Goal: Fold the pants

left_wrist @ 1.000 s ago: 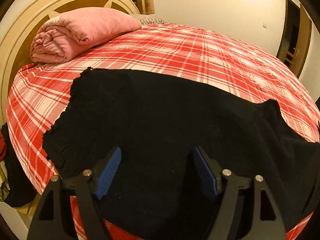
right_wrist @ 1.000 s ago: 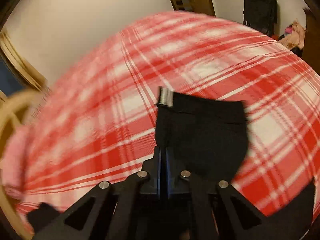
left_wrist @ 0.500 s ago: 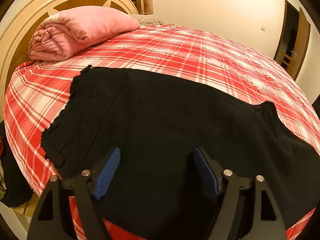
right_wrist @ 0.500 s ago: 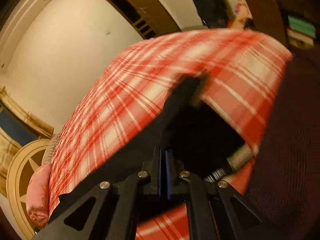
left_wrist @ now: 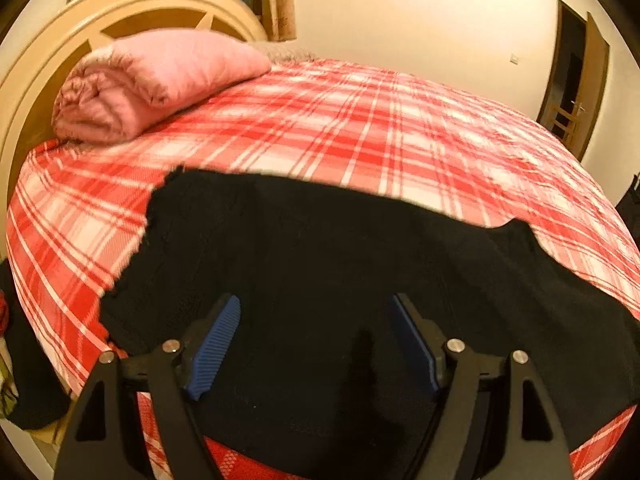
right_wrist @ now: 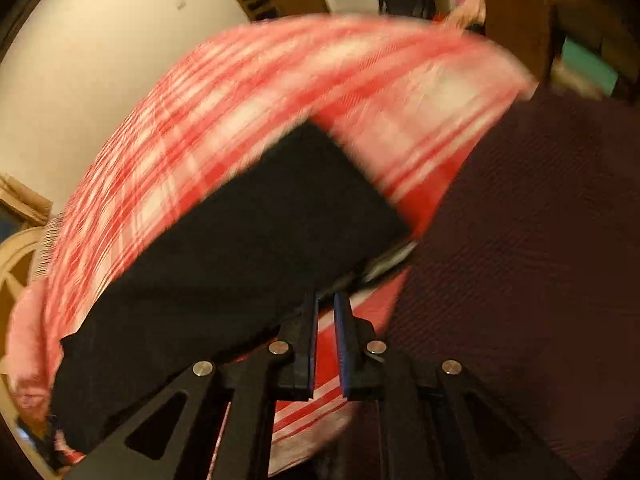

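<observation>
We see the bed (left_wrist: 400,128) filling the left wrist view, its red and white plaid sheet reaching far beyond the fingers to the pale wall. The black pants (left_wrist: 320,280) lie flat on the sheet, directly ahead of and under our left gripper (left_wrist: 316,340). Their long axis runs crosswise to the fingers, from a ragged edge out past the left finger to a raised corner out past the right finger. In the right wrist view the pants (right_wrist: 240,248) stretch as a long dark band from just ahead of the fingers away to the lower left, though that view is blurred.

Beyond the pants, ahead and left of the left fingers, a rolled pink blanket (left_wrist: 152,80) rests against the curved cream headboard (left_wrist: 36,80). A wooden door (left_wrist: 576,88) stands far off to the right.

Our left gripper's blue-padded fingers (left_wrist: 216,344) stand wide apart above the cloth, holding nothing. Our right gripper (right_wrist: 325,320) has its fingers a narrow slit apart, with plaid sheet showing through the gap, just beside the pants' near edge.
</observation>
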{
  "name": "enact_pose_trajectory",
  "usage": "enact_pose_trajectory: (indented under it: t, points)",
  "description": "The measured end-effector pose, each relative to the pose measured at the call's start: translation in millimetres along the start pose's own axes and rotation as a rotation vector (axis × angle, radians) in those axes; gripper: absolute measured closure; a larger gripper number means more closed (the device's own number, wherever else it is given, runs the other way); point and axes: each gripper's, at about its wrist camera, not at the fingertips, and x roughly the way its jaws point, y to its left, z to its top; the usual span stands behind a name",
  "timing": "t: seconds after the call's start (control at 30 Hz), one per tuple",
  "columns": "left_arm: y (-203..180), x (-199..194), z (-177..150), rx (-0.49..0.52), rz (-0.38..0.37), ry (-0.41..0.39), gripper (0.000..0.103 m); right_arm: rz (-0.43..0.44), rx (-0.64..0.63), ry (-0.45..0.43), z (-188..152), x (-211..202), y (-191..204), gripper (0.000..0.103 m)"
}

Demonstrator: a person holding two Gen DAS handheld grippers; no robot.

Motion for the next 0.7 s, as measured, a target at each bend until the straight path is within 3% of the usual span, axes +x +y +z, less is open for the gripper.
enact_pose_trajectory:
  t: [0.03, 0.07, 0.13, 0.27, 0.37, 0.5, 0.6, 0.7]
  points:
    - [-4, -3, 3, 0.013, -0.007, -0.007, 0.024, -0.029, -0.02, -0.057, 11, -8, -3, 0.085]
    - [-10, -8, 5, 0.032, -0.021, -0.017, 0.024, -0.041, -0.029, -0.096, 22, -12, -6, 0.057]
    - [-28, -16, 9, 0.076, -0.06, -0.036, 0.024, -0.007, -0.025, -0.117, 45, -6, -13, 0.014]
    - [-85, -34, 9, 0.218, -0.159, -0.084, 0.023, 0.052, -0.018, -0.11, 77, 26, -19, 0.016]
    - [-129, -42, 3, 0.304, -0.248, -0.087, 0.023, 0.009, -0.057, -0.068, 87, 54, -15, 0.018]
    - [-166, -40, -3, 0.306, -0.358, -0.038, 0.023, 0.01, -0.082, -0.003, 82, 80, -9, 0.019]
    - [-189, -38, -8, 0.301, -0.388, -0.013, 0.023, -0.074, -0.206, 0.015, 69, 87, 10, 0.021]
    - [-207, -36, -15, 0.321, -0.409, 0.007, 0.023, -0.042, -0.228, 0.031, 63, 85, 16, 0.042]
